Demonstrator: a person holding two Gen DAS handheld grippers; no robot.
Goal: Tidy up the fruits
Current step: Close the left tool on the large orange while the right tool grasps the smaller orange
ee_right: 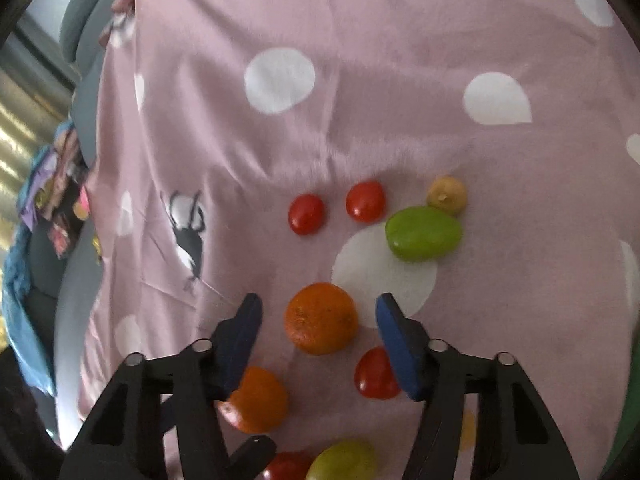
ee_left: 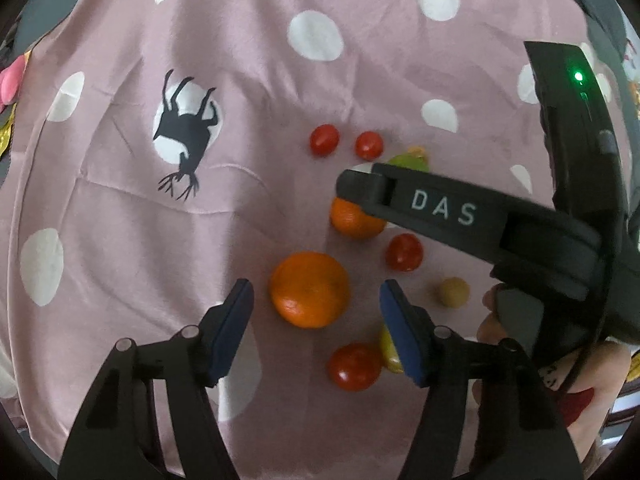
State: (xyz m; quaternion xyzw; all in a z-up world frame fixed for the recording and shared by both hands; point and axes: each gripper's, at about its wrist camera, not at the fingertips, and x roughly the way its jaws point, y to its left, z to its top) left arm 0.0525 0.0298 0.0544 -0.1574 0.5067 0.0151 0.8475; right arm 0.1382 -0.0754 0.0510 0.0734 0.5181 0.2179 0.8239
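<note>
Fruits lie scattered on a pink dotted cloth point(ee_left: 248, 216). In the left wrist view my left gripper point(ee_left: 316, 300) is open with a near orange point(ee_left: 309, 289) between its blue pads, untouched. A second orange point(ee_left: 352, 220) lies farther off, partly under my right gripper point(ee_left: 352, 184). Red cherry tomatoes point(ee_left: 324, 140) point(ee_left: 369, 145) point(ee_left: 404, 252) point(ee_left: 354, 366) lie around. In the right wrist view my right gripper point(ee_right: 318, 312) is open around the second orange point(ee_right: 321, 318). A green fruit point(ee_right: 423, 233), a tan fruit point(ee_right: 447, 195) and two tomatoes point(ee_right: 306, 214) point(ee_right: 365, 201) lie beyond it.
A tan round fruit point(ee_left: 452, 292) and a yellow-green fruit point(ee_left: 388, 348) lie by my left gripper's right finger. A hand point(ee_left: 592, 376) holds the right gripper. Colourful clutter point(ee_right: 60, 204) sits past the cloth's left edge.
</note>
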